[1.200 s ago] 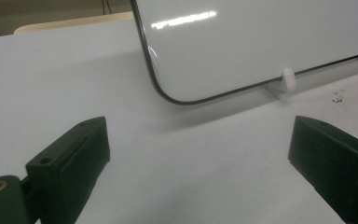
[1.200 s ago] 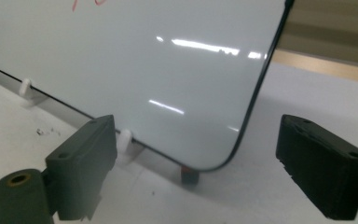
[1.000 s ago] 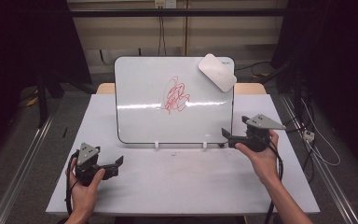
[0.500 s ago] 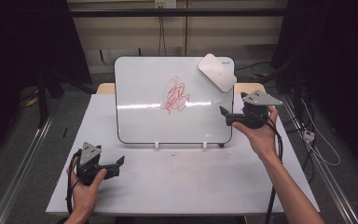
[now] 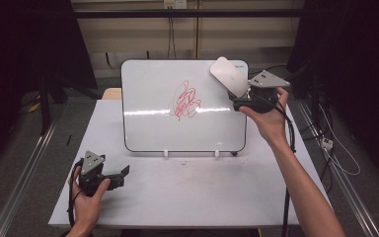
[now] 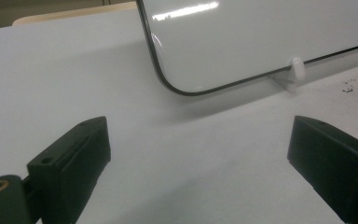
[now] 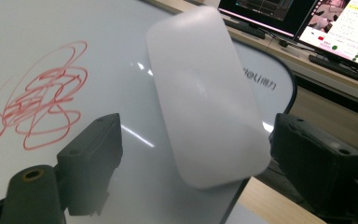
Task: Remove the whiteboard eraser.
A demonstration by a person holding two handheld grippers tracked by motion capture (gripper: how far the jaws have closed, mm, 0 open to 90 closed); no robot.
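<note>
Eraser between right claw closing jaws, untouched; hand raised at whiteboard.

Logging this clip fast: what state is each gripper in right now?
Left gripper: open, holding nothing, low over the table.
Right gripper: open, jaws just closing around the white eraser on the whiteboard, not gripping yet.

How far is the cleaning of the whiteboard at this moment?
Nothing is wiped yet: the red scribble is whole on the whiteboard. In hand: the right gripper is at the white eraser on the board's top right corner; its jaws have just been closing, the eraser between them, not yet pressed. Left: grip it and wipe. The left gripper rests open on the table.
</note>
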